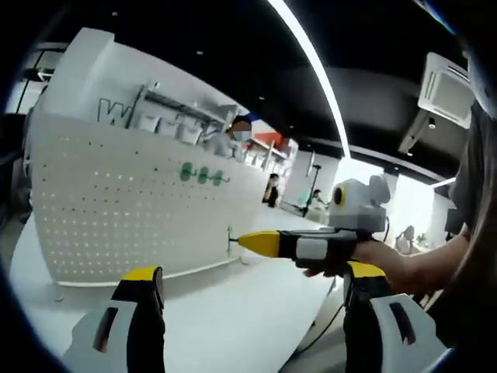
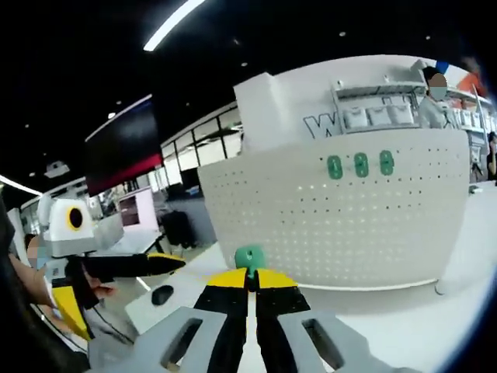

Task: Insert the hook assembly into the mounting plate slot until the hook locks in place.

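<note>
A white pegboard plate point(image 1: 132, 210) stands upright on the white table point(image 1: 233, 318), with three green hooks point(image 1: 202, 175) plugged in near its top. My left gripper point(image 1: 255, 272) is open and holds nothing; its jaws stand wide apart, well short of the board. My right gripper point(image 1: 245, 242) comes in from the right, its yellow tips pointing at the board's right end. In the right gripper view, my right gripper point(image 2: 248, 276) is shut on a small green hook point(image 2: 249, 256), facing the pegboard plate point(image 2: 349, 225) and its three green hooks point(image 2: 361, 165). My left gripper point(image 2: 124, 284) shows at the left.
A hand point(image 1: 388, 260) holds the right gripper. A small dark object point(image 2: 161, 294) lies on the table to the left. Behind the board rises a white counter with shelves point(image 2: 373, 116), and people stand in the background. Bare table point(image 2: 435, 326) lies in front of the board.
</note>
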A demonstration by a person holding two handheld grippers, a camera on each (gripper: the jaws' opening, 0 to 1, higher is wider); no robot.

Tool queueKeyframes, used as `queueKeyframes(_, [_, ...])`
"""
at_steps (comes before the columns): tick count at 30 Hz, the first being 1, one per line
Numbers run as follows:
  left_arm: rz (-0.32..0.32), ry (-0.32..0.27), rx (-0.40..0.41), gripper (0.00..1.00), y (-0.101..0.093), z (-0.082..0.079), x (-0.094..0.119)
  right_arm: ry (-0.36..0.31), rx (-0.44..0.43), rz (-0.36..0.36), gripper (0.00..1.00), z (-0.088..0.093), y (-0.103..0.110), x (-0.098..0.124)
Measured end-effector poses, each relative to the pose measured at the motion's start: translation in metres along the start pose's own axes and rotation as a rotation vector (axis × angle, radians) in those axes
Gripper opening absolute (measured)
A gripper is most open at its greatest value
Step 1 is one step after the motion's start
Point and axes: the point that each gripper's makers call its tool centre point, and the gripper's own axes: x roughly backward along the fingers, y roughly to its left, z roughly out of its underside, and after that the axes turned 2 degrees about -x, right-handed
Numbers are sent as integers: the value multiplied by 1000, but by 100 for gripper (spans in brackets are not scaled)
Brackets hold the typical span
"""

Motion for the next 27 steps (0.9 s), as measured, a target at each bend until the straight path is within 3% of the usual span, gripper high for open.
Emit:
queueKeyframes(5, [-4, -3, -13, 99, 0, -1, 1, -26, 27, 72, 0, -12, -32, 4])
queueKeyframes(10, [-13, 40, -21, 99, 5, 15, 1, -61, 37, 141, 0, -27, -66, 9])
queueKeyframes(16, [-20, 45, -22, 100, 5, 18, 4, -109, 52, 234, 0, -52, -115, 14])
queueKeyframes(27, [-44, 65, -13, 100, 13, 26, 7, -167, 48, 319, 0, -82, -180, 16])
